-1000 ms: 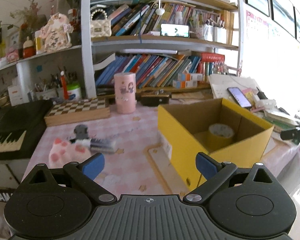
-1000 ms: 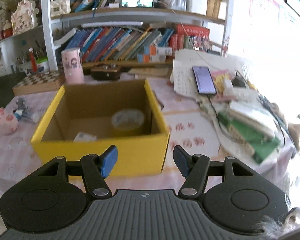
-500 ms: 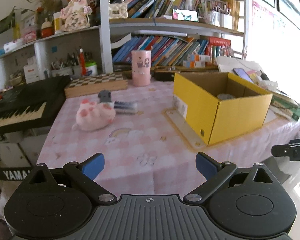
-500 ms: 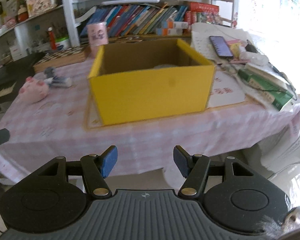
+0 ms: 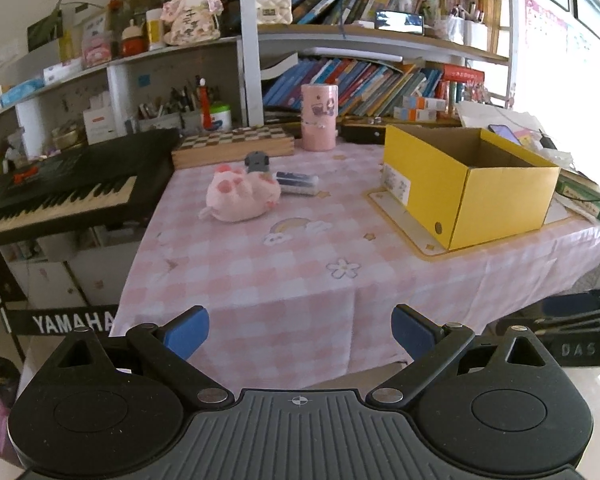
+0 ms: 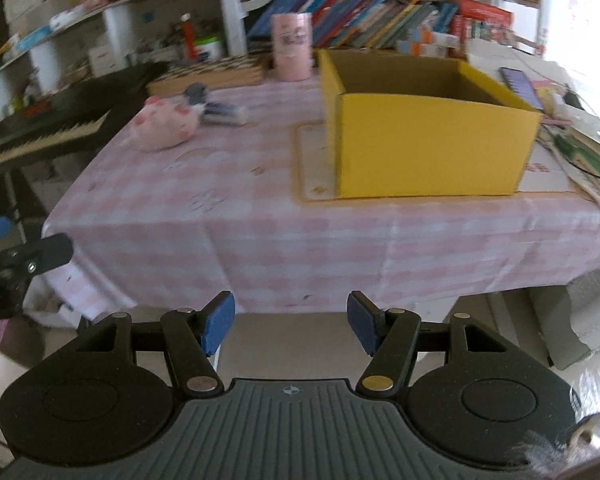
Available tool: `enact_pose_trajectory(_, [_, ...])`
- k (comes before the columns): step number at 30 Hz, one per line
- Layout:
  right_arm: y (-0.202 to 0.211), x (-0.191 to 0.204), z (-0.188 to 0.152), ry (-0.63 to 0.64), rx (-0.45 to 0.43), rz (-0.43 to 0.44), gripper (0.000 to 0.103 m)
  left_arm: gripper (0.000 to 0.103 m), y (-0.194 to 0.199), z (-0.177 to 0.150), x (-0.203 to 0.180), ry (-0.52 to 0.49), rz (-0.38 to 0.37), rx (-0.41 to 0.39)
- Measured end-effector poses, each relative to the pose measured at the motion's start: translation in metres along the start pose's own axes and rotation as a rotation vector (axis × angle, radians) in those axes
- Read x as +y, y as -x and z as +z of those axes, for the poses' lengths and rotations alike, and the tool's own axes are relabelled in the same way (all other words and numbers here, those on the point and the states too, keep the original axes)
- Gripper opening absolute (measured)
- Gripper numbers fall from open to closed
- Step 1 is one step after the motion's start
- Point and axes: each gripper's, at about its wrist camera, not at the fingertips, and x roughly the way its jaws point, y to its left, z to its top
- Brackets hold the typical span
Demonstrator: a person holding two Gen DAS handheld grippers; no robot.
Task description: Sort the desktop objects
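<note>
A yellow cardboard box stands open on the right of the pink checked tablecloth. A pink plush pig lies at the table's left, with a grey object and a blue-and-white pack just behind it. My left gripper hangs open and empty in front of the table's near edge. My right gripper is also open with nothing between its fingers, below and in front of the table. The box's inside is hidden from both views.
A pink cylinder and a checkered wooden box sit at the table's back. A black keyboard stands to the left. Bookshelves fill the wall behind. Books and a phone crowd the right side.
Both grippers have pulled back away from the table and sunk; the box and the plush pig look smaller and farther. Both grippers remain open and empty.
</note>
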Motion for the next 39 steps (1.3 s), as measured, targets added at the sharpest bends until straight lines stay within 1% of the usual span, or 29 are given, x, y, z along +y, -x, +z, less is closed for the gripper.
enact_pose_trajectory(3, [-0.002, 0.011, -0.001, 0.025, 0.011, 0.019, 0.060, 0.099, 0.002, -0.002, 0.005, 0.005, 0.007, 0.000])
enact_pose_trajectory(8, [-0.004, 0.027, 0.003, 0.067, 0.004, 0.048, 0.062, 0.099, 0.006, -0.003, 0.018, 0.029, 0.021, -0.014])
enact_pose_trajectory(14, [-0.010, 0.042, 0.010, 0.090, 0.012, 0.081, 0.063, 0.099, 0.009, -0.004, 0.032, 0.059, 0.049, -0.018])
enact_pose_trajectory(16, [-0.012, 0.047, 0.013, 0.101, 0.020, 0.090, 0.065, 0.099, 0.009, -0.003, 0.036, 0.072, 0.054, -0.017])
enact_pose_trajectory(21, [-0.013, 0.053, 0.018, 0.136, 0.022, 0.099, 0.069, 0.099, 0.003, 0.001, 0.039, 0.088, 0.044, -0.020])
enact_pose_trajectory(26, [-0.019, 0.053, 0.023, 0.149, 0.015, 0.097, 0.069, 0.099, -0.002, 0.002, 0.039, 0.086, 0.041, -0.022])
enact_pose_trajectory(33, [-0.034, 0.056, 0.038, 0.169, -0.003, 0.107, 0.069, 0.099, -0.019, 0.014, 0.039, 0.082, 0.047, -0.030])
enact_pose_trajectory(39, [-0.060, 0.058, 0.062, 0.193, 0.000, 0.133, 0.069, 0.099, -0.043, 0.029, 0.046, 0.097, 0.067, -0.025])
